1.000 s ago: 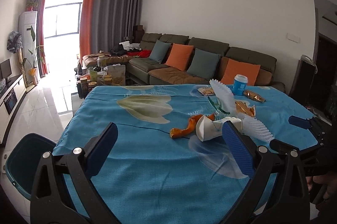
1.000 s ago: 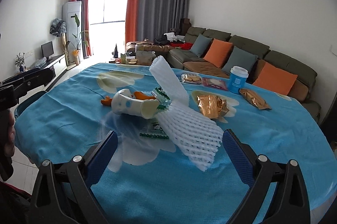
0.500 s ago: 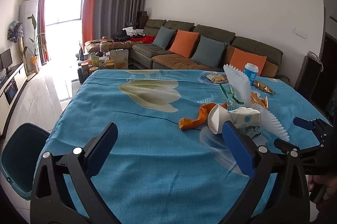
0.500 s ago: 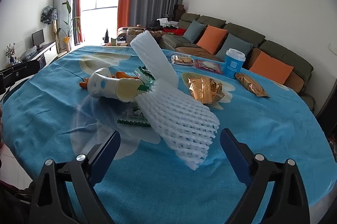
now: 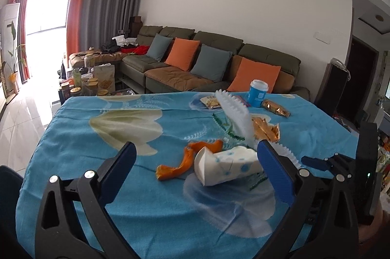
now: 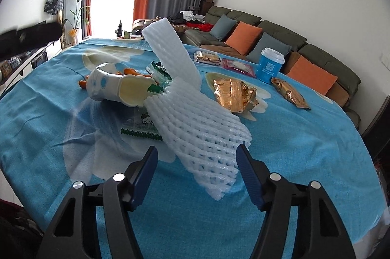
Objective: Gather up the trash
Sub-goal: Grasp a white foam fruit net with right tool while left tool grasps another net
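On the blue tablecloth [image 6: 280, 161] lies a heap of trash. A white foam net [image 6: 202, 127] stretches toward my right gripper [image 6: 196, 159], and its near end sits between the closing jaws, which do not press on it. Behind it lie a crushed paper cup [image 6: 114, 88], orange peel [image 6: 131, 71] and a green-edged wrapper [image 6: 139, 129]. My left gripper [image 5: 196, 149] is open with nothing held, just short of the cup [image 5: 226, 168] and peel [image 5: 185, 161].
A crumpled gold wrapper [image 6: 234, 93], a gold snack packet [image 6: 290, 93], two flat packets [image 6: 209, 56] and an upright blue cup [image 6: 270, 66] lie toward the sofa [image 6: 268, 32]. A dark bin [image 5: 7, 186] stands below the table's left edge.
My right gripper's jaws have narrowed around the foam net's near end and sunk a little. The left gripper has come closer to the cup and peel.
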The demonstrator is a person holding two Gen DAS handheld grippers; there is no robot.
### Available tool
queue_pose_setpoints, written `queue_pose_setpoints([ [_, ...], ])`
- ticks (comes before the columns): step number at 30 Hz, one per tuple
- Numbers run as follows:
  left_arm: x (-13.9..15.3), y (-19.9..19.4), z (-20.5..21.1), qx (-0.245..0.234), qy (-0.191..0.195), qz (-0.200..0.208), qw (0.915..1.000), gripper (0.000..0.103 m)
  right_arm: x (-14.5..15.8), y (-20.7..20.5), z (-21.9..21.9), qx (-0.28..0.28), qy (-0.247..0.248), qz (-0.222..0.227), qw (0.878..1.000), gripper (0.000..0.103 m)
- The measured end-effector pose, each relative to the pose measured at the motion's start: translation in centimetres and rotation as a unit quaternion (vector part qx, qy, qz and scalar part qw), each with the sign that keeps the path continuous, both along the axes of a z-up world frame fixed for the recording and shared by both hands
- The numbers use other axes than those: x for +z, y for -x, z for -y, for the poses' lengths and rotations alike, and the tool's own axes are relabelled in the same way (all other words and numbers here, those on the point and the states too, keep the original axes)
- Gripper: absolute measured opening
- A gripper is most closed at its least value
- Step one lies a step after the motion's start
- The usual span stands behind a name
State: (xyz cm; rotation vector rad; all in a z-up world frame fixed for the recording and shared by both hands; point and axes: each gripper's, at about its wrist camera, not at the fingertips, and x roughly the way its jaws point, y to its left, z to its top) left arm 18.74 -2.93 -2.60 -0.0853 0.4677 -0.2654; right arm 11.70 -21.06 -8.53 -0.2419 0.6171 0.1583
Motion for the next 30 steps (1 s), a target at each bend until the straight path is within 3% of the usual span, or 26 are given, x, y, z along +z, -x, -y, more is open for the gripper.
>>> queue_pose_setpoints([
  [5,0.9,-1.6,2.7,-0.032,-0.008,0.014,0.9994,0.097,0.1,0.0,0.3,-0.001,-0.004,0.002,1.0,0.062],
  [8,0.8,-2.9,4.1,-0.048,-0.008,0.001,0.9988,0.097,0.1,-0.2,0.5,0.0,-0.006,0.001,1.0,0.053],
  [14,-0.2,-6.4,6.0,-0.066,0.011,-0.045,0.9967,0.097,0.0,-0.3,0.6,0.005,-0.01,-0.001,1.0,0.041],
  [18,-1.0,-9.3,6.7,-0.071,0.039,-0.092,0.9924,0.097,0.0,-0.4,0.7,0.01,-0.015,-0.005,1.0,0.026],
  [21,-1.7,-10.7,7.0,-0.074,0.05,-0.115,0.9894,0.082,0.1,-0.3,0.9,0.013,-0.022,-0.004,1.0,0.018],
  [22,-1.8,-11.1,7.1,-0.072,0.049,-0.118,0.9892,0.072,0.2,-0.3,0.9,0.013,-0.024,-0.004,1.0,0.013],
  [25,-2.2,-11.7,7.3,-0.073,0.054,-0.124,0.9882,0.06,0.3,-0.1,1.2,0.015,-0.033,-0.004,0.999,0.01],
  [27,-2.1,-11.6,7.5,-0.067,0.046,-0.11,0.9905,0.047,0.4,0.1,1.3,0.016,-0.036,-0.004,0.999,0.009],
  [29,-2.0,-11.5,7.7,-0.069,0.046,-0.102,0.9913,0.027,0.5,0.3,1.5,0.015,-0.038,-0.004,0.999,0.009],
  [30,-1.9,-11.5,7.7,-0.069,0.044,-0.098,0.9918,0.023,0.5,0.4,1.6,0.014,-0.04,-0.003,0.999,0.009],
])
